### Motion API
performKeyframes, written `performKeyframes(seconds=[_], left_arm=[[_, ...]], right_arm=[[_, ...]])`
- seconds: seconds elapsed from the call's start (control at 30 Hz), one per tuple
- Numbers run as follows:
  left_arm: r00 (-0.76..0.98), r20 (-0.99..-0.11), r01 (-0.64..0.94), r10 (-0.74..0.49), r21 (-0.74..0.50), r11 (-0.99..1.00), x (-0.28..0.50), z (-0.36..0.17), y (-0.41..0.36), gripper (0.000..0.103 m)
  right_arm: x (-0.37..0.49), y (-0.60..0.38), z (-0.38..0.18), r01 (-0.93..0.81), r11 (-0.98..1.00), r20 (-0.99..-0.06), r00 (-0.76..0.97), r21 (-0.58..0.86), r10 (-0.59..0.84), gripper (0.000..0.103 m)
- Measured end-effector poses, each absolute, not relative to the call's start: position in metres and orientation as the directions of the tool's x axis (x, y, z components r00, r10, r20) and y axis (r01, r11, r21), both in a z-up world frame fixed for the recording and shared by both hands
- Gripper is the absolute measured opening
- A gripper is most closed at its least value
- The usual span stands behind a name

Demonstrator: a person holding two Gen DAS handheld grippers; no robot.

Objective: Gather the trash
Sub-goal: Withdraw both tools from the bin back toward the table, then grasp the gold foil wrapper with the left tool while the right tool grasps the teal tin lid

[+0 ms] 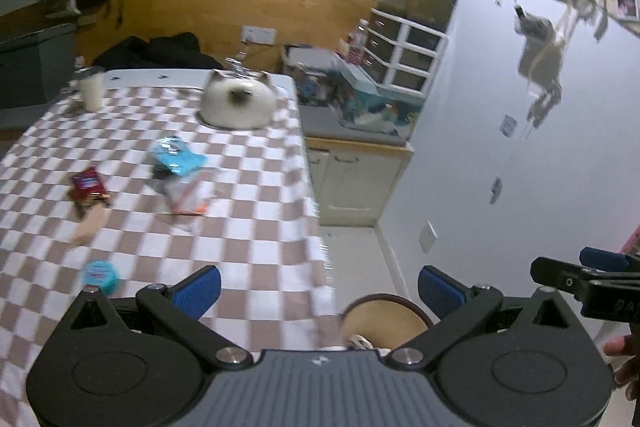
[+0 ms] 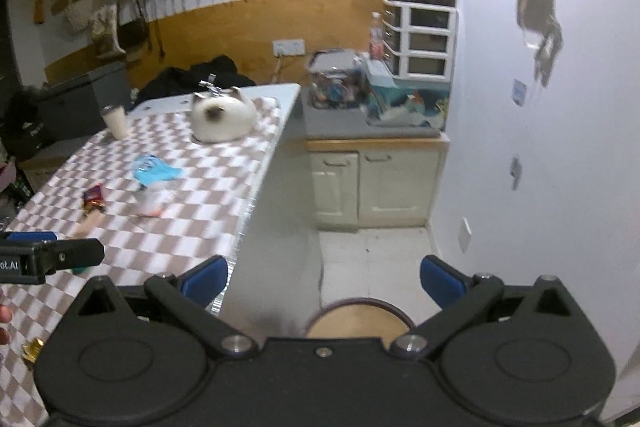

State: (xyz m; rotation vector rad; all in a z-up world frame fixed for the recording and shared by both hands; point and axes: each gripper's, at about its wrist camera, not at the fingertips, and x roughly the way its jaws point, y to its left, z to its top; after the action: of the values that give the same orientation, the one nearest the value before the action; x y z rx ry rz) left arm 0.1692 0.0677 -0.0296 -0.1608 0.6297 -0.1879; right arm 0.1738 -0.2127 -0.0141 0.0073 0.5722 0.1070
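Observation:
Trash lies on a checkered tablecloth (image 1: pixel 248 227): a blue packet (image 1: pixel 176 157), a clear wrapper with orange (image 1: pixel 186 193), a red wrapper (image 1: pixel 88 185), a pinkish scrap (image 1: pixel 90 225) and a teal round lid (image 1: pixel 102 275). My left gripper (image 1: pixel 319 287) hovers open over the table's near right corner, nothing between its fingers. Beside the table edge my right gripper (image 2: pixel 324 277) is open and empty too. Below both, on the floor, stands a round brown bin (image 2: pixel 358 319), also seen as bin (image 1: pixel 384 319) with scraps inside. The same blue packet (image 2: pixel 154 173) and red wrapper (image 2: pixel 93 197) show in the right wrist view.
A white cat-shaped plush (image 1: pixel 238 101) and a white cup (image 1: pixel 91 87) stand at the table's far end. A cream cabinet (image 2: pixel 376 183) with clutter and white drawers (image 2: pixel 420 41) fills the far right corner. A gold wrapper (image 2: pixel 32 349) lies at the near left. Bare floor (image 2: pixel 372 259) lies right of the table.

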Motion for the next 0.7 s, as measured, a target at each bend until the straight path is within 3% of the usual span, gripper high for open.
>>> performKeyframes(seconds=[0.33, 0.7], left_arm=[[0.824, -0.552, 0.015, -0.128, -0.205, 0.979, 0.147, -0.026, 0.169, 0.103], [0.772, -0.629, -0.112, -0.085, -0.267, 0.957, 0.129, -0.062, 0.258, 0.103]], right_arm=[[0.165, -0.115, -0.004, -0.191, 0.981, -0.501, 0.847, 0.023, 0.176, 0.103], [0.178, -0.023, -0.015, -0.287, 0.958, -0.504, 0.829, -0.012, 0.243, 0.103]])
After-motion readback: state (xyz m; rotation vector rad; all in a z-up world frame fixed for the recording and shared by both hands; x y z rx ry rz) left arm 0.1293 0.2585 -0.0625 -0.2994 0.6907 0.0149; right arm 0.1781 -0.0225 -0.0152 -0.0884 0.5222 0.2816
